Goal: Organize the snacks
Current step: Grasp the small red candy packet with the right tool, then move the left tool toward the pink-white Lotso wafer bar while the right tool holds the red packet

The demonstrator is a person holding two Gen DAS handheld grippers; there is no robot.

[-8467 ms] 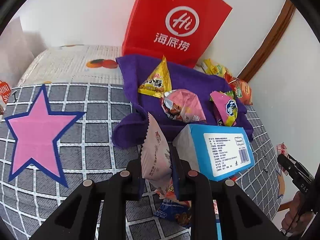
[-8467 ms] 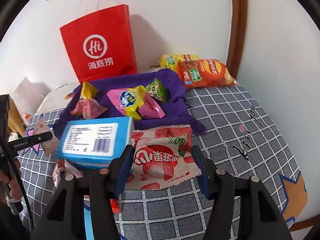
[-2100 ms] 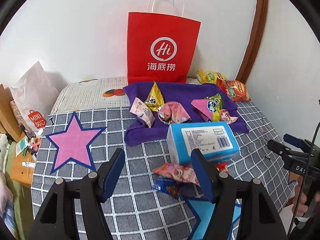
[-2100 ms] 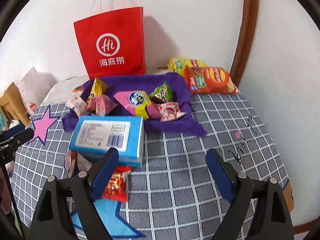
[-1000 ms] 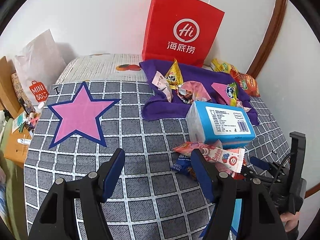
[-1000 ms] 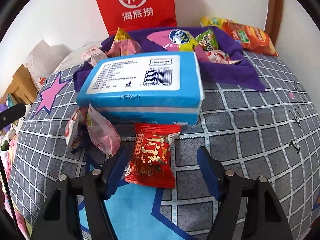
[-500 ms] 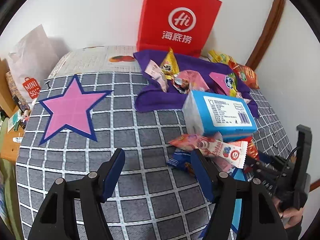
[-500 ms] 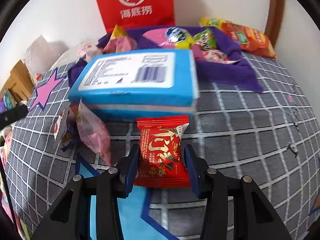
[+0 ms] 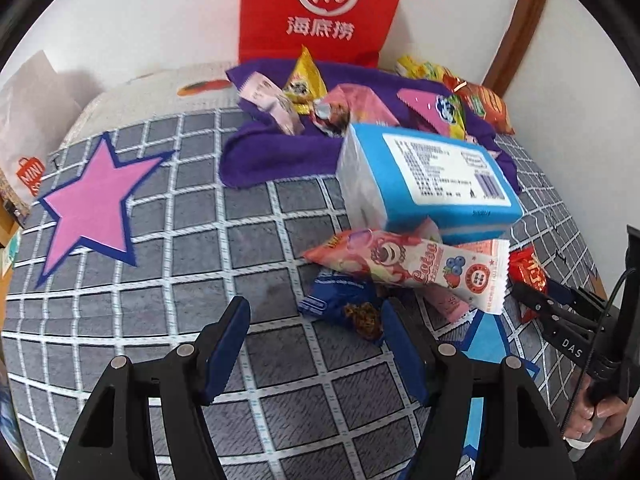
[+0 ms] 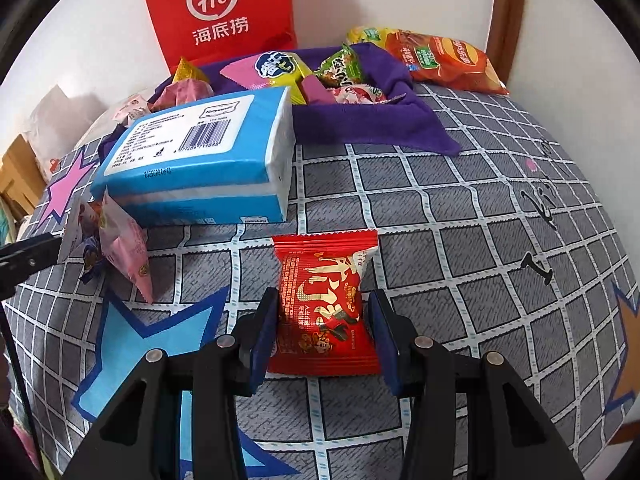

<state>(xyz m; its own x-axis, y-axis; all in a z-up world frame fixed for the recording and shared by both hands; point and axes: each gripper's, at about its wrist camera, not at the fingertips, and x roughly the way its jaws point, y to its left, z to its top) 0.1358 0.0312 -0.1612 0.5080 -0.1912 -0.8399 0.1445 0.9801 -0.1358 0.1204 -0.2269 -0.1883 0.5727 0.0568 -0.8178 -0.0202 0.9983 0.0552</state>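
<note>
- Red foil fills my right gripper [image 10: 324, 332]: its jaws press both sides of the red snack packet [image 10: 326, 300], which sits on the grey checked blanket [image 10: 460, 240].
- Blue tissue pack [image 10: 196, 160] lies at 11 o'clock of that packet, just apart from it.
- Purple cloth [image 10: 360, 124] at 12 o'clock carries several snacks.
- My left gripper [image 9: 316, 344] gapes wide, holding nothing; the dark blue snack packet [image 9: 340, 304] lies just ahead at 1 o'clock, under the pink Potea packet [image 9: 412, 268].
</note>
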